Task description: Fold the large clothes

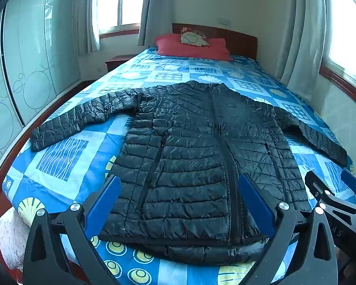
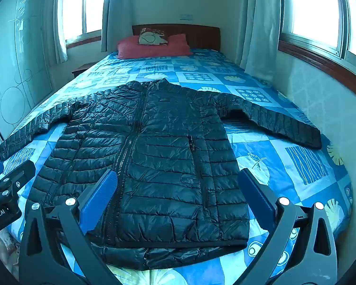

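A black quilted jacket (image 1: 197,156) lies front-up and zipped on a bed (image 1: 66,156) with a blue patterned sheet, sleeves stretched toward 9 and 3 o'clock, collar at 12 o'clock near a red pillow (image 1: 192,46). Above the hem at 6 o'clock, the left tool (image 1: 180,190) and right tool (image 2: 178,187) hover, both spread wide, pinching nothing.
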`<state>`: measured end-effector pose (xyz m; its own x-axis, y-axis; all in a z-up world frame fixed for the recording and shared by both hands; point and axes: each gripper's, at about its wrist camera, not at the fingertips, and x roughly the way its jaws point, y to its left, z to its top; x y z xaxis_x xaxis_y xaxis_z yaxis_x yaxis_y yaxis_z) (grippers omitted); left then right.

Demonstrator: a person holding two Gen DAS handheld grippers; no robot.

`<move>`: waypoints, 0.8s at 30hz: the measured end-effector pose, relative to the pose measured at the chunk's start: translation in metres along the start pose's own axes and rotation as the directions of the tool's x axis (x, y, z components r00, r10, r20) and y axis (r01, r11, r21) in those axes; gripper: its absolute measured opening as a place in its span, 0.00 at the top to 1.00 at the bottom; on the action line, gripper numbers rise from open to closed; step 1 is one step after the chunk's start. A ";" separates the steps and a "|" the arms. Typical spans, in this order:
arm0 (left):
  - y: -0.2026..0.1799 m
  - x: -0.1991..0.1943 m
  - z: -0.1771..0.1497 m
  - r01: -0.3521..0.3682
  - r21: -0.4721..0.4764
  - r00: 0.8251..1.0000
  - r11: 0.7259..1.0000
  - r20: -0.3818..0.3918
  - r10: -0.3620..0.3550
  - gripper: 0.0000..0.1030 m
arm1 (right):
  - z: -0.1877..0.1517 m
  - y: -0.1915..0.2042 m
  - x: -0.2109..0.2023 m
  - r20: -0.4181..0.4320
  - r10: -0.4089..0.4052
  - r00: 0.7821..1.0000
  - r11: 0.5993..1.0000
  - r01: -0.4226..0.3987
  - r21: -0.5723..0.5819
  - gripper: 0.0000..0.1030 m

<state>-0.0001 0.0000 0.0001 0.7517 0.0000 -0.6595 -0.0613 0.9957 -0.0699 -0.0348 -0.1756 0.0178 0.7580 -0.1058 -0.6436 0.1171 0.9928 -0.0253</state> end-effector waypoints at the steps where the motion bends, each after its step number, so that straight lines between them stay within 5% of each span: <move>1: 0.000 0.000 0.000 -0.008 0.005 1.000 1.000 -0.006 0.008 0.05 | 0.000 0.000 0.000 0.001 0.000 1.000 1.000 0.000 -0.001 0.02; 24: -0.003 0.001 -0.001 -0.008 0.007 1.000 1.000 0.001 0.008 0.05 | -0.002 0.002 0.002 -0.010 -0.001 1.000 1.000 0.001 -0.005 0.02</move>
<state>0.0000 -0.0030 -0.0010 0.7520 0.0078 -0.6591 -0.0628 0.9962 -0.0598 -0.0346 -0.1738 0.0148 0.7514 -0.1067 -0.6511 0.1149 0.9929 -0.0301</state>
